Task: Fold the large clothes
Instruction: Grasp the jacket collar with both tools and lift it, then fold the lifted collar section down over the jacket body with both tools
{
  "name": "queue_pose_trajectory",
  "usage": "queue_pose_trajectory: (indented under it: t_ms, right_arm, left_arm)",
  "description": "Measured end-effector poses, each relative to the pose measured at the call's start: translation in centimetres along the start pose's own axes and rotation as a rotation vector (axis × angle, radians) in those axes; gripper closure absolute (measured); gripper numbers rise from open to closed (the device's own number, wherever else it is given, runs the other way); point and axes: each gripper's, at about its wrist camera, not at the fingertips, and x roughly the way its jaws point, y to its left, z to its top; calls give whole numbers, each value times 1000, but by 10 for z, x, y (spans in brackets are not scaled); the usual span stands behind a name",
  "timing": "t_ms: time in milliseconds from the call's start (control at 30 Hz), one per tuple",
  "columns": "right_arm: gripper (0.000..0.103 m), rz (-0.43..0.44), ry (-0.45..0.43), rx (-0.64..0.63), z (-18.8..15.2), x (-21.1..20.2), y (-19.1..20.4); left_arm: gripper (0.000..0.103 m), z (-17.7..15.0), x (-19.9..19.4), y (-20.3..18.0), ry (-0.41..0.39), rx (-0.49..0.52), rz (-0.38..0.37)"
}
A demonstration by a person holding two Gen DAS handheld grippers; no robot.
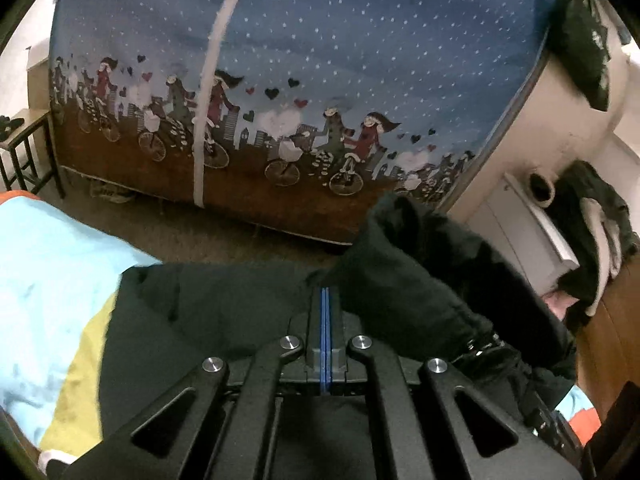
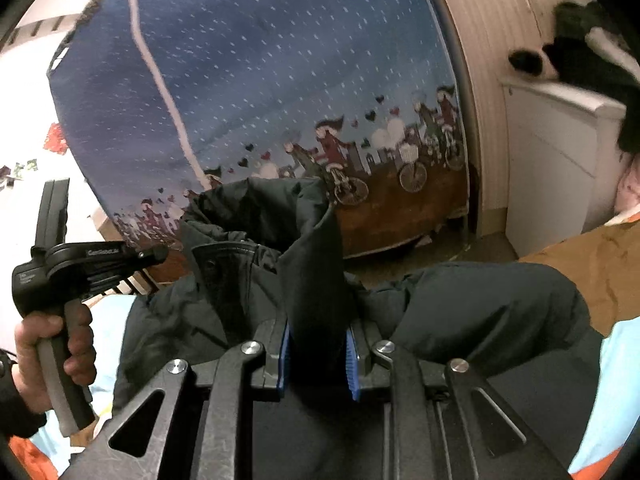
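The dark jacket [image 2: 460,312] lies bunched over a light blue, yellow and orange cover [image 1: 48,272] in front of me. My right claw [image 2: 316,356] grips a raised fold of it between its blue pads [image 2: 352,368]. My left claw [image 1: 325,308] is fully closed, pads together, tips against the jacket; whether it pinches fabric I cannot tell. Behind stands a blue printed cloth [image 1: 320,60].
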Motion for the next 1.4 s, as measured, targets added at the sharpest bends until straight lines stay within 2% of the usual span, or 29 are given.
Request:
queue_pose_trajectory:
  t_ms: [133, 200, 333, 433, 600, 733, 833, 1000, 1067, 1167, 1267, 1400]
  right_arm:
    - [83, -16, -59, -82, -16, -29, 19]
    - [83, -25, -67, -108, -24, -36, 25]
    - [83, -51, -90, -169, -46, -59, 39]
    - [83, -66, -120, -199, -66, -76, 47]
    - [84, -103, -133, -250, -97, -96, 57]
    - [84, -138, -112, -315, -123, -96, 59]
    - [84, -173, -58, -393, -144, -83, 58]
    - [85, -209, 12, -473, -168, -66, 51]
    - [85, -213, 19, -482, -170, -63, 50]
    - [85, -215, 23, -489, -168, -60, 49]
    - [85, -214, 25, -492, -168, -59, 47]
    - [85, -208, 31, -488, -169, -63, 46]
  left_arm:
    - [103, -8, -32, -1, -13, 63, -85]
    - [103, -7, -42, -1, 5, 56, -147]
    - [103, -5, -45, -3, 92, 32, -161]
    - [100, -8, -52, -5, 105, 60, -187]
    - [91, -26, -81, 0, 72, 109, -252]
    - [72, -53, -116, 15, 40, 130, -292]
    - [70, -61, -136, 25, 7, 139, -296]
    - [70, -44, -155, 14, -101, 187, -320]
    - [70, -37, -151, 1, -96, 195, -355]
    - [70, -36, -132, -19, -38, 255, -386]
    - [70, -51, -103, -35, 46, 323, -400]
    - [70, -81, -75, -38, 83, 414, -334]
